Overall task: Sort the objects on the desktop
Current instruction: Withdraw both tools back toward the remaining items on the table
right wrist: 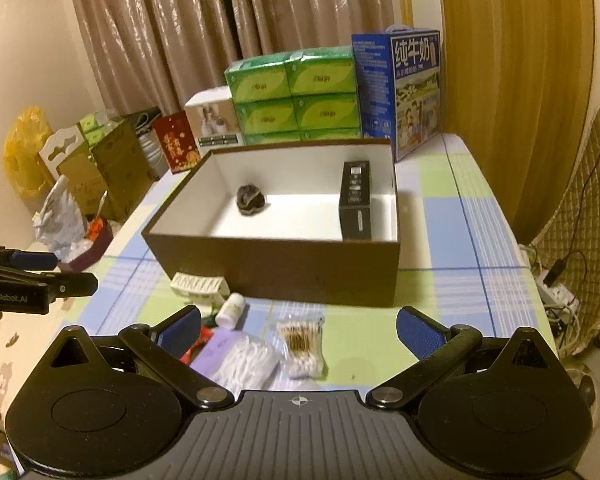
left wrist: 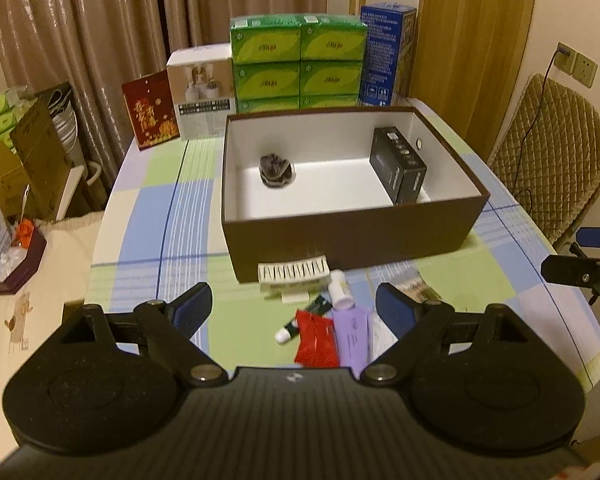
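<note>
My left tongs (left wrist: 294, 312) are spread wide with nothing between the pads, pointed down at the clutter on the checked surface (left wrist: 156, 208) so I can pick whichever piece comes first. Furthest left in that pile is the white comb-like strip (left wrist: 294, 270), lying against the front wall of the brown box (left wrist: 352, 240). Then come the small white-capped tube (left wrist: 300, 322), the red packet (left wrist: 316, 340), the white bottle (left wrist: 340, 288) lying on its side, and the purple tube (left wrist: 352, 340). They sit touching or overlapping just in front of the box, I judge because they are still waiting to go in.

Inside the box, a dark crumpled hair tie (left wrist: 276, 170) lies left of centre and a black carton (left wrist: 398, 170) stands against the right wall, leaving the middle free.

My right tongs (right wrist: 298, 330) are equally wide and empty, over the cotton swab packet (right wrist: 302, 346) and the white floss-pick bag (right wrist: 246, 360) beside it.
</note>
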{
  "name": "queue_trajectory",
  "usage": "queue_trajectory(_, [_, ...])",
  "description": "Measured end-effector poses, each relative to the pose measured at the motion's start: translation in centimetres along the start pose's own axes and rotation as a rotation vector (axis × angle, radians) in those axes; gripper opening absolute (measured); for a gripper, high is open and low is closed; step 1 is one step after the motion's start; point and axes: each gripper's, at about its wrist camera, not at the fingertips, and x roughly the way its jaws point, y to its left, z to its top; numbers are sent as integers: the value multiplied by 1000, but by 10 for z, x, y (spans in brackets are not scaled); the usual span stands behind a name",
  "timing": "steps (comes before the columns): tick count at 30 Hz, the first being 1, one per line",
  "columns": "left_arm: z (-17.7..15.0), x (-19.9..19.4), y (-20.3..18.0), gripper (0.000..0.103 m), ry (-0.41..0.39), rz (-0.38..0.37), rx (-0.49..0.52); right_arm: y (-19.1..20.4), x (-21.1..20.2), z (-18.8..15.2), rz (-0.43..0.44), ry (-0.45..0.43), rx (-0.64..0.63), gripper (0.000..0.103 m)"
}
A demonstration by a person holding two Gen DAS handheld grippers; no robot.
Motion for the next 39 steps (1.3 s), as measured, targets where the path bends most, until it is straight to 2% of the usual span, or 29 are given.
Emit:
queue_trajectory(15, [-39, 1, -13, 87, 98, 0, -15, 10, 9, -33, 31, 97, -43, 101])
queue_trajectory(25, [-59, 11, -14, 87, 149, 2, -18, 8, 30, -61, 25, 190, -47, 101])
queue_trajectory(39, [-71, 37, -7, 86, 199, -21, -13, 2, 57, -77, -5, 263, 36, 101])
